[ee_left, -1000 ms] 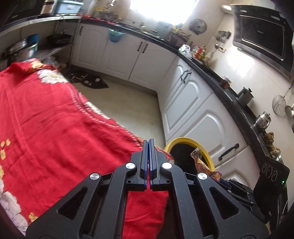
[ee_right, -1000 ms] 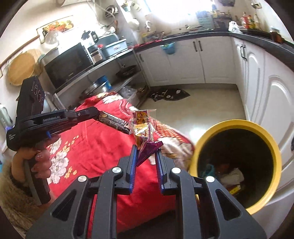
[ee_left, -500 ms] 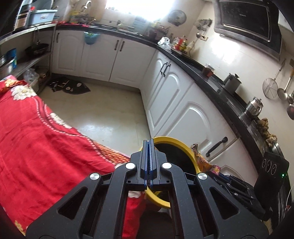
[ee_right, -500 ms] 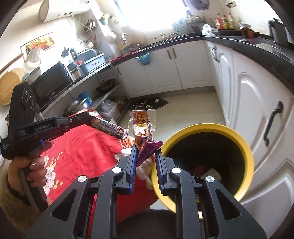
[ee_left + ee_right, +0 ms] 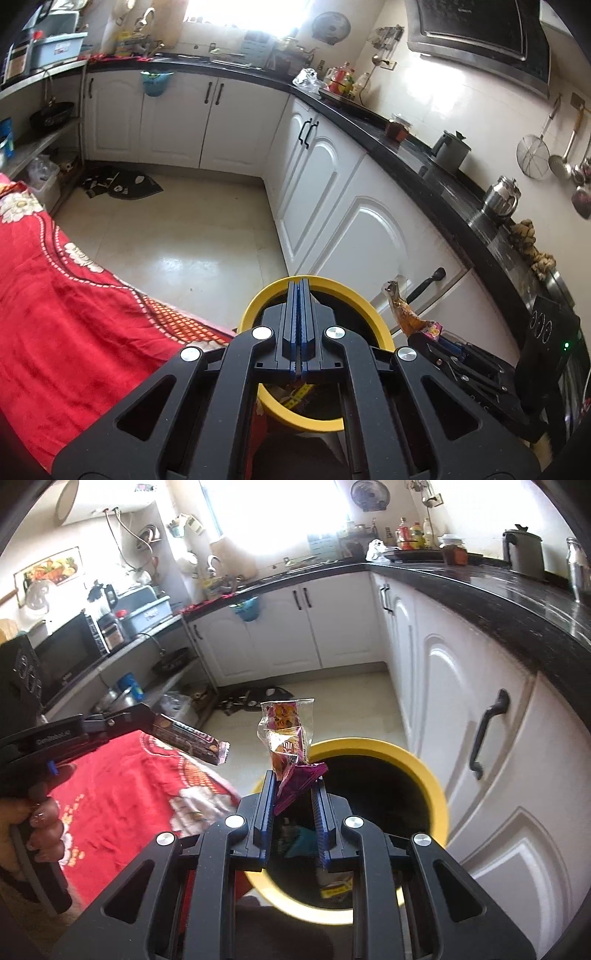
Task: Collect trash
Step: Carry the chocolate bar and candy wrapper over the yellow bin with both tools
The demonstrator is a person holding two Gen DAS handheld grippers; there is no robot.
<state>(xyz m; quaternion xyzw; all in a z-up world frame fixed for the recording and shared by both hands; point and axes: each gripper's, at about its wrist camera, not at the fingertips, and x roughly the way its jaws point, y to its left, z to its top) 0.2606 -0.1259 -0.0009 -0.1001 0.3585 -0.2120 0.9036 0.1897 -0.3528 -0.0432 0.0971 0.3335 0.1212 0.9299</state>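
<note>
Left gripper, at the left of the right wrist view, is clamped on a flat brown snack-bar wrapper that sticks out over the red floral cloth. Further right, the right gripper pinches a crumpled purple and clear candy wrapper between its blue pads, right over the round yellow-rimmed trash bin. Some rubbish already lies inside the dark bin. Judging by this, both pieces are collected and carried; only releasing them into the bin remains, the right one first.
</note>
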